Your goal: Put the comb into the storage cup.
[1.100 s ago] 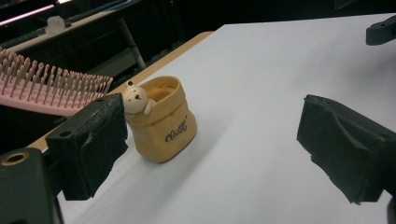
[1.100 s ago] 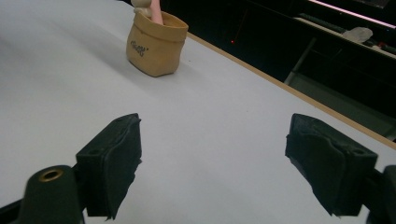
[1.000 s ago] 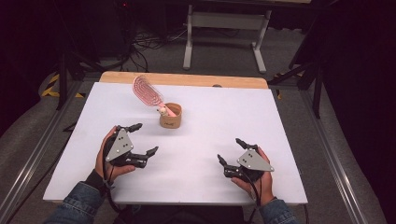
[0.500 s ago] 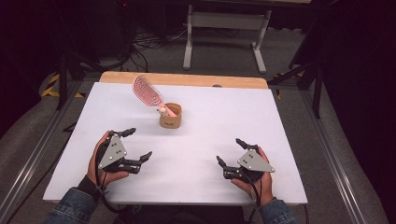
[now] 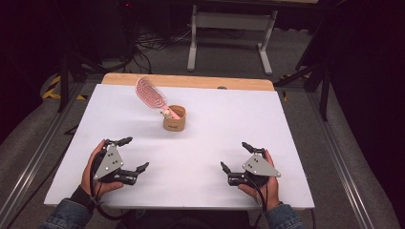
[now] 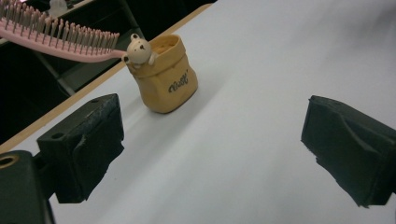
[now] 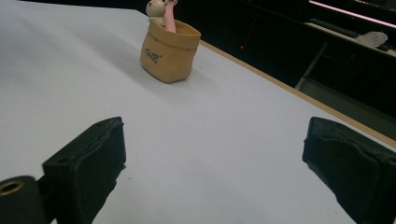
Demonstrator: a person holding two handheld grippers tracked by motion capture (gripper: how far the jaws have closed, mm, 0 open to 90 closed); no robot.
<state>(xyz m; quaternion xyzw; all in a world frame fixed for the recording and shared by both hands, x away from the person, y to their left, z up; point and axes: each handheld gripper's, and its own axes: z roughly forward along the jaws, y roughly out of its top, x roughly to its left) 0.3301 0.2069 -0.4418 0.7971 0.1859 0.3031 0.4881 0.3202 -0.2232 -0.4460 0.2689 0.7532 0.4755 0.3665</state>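
A small tan sack-shaped cup (image 5: pixel 174 118) (image 6: pixel 166 74) (image 7: pixel 170 50) stands upright near the middle of the white table (image 5: pixel 267 124). A pink hairbrush (image 5: pixel 149 94) (image 6: pixel 51 38) leans out of it toward the far left, its handle inside the cup, and a little cream bear figure (image 6: pixel 138 50) (image 7: pixel 157 9) hangs on the rim. My left gripper (image 5: pixel 130 153) rests at the front left, open, nothing between its jaws. At the front right my right gripper (image 5: pixel 237 156) stands open too, also holding nothing. Both are well short of the cup.
A wooden strip (image 5: pixel 191 82) runs along the table's far edge. Beyond it stand a metal stand (image 5: pixel 229 28) and cables on a dark floor. Metal rails (image 5: pixel 344 157) flank the table on both sides.
My left gripper has drawn back toward the front edge and a little to the left. The right gripper, the cup and the brush have stayed put.
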